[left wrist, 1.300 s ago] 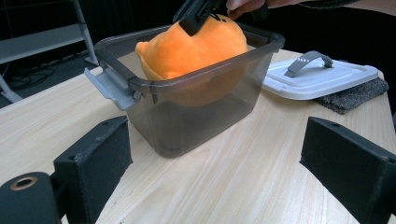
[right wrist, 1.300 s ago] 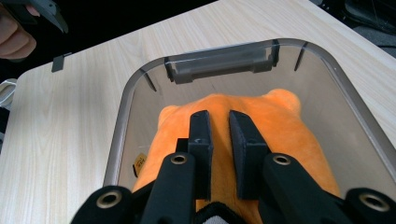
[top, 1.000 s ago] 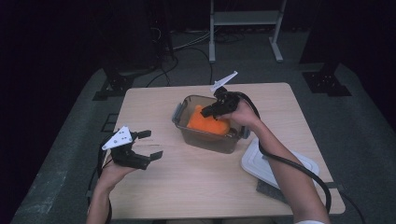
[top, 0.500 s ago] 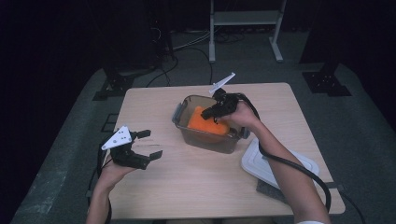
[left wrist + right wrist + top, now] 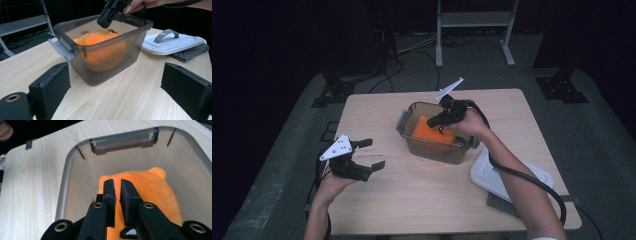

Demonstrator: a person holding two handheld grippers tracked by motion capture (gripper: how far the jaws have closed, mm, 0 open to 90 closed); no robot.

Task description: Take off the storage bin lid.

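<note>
Overhead, the high view shows a pale wooden table with a clear grey plastic container standing near its middle, and an orange plush toy lies inside that container. The right gripper reaches in over the container's far rim and hangs above the toy, the person's right hand wrapped around it and a black cable trailing back along the forearm. The left gripper is held low over the table's left part, well apart from the container, with its jaws spread wide and nothing between them. A white lid with a handle lies on a dark grey pad near the table's right front corner. Next, the left gripper view looks between its own two black jaws, which stand far apart at the bottom corners, toward the container; the toy fills much of the box, and the right gripper points down just above the toy's top. The lid rests behind it on the pad. Finally, the right gripper view looks straight down into the container, where the gripper's jaws are drawn nearly together with a thin gap between them, poised over the toy; whether they pinch any of its fabric cannot be told.
</note>
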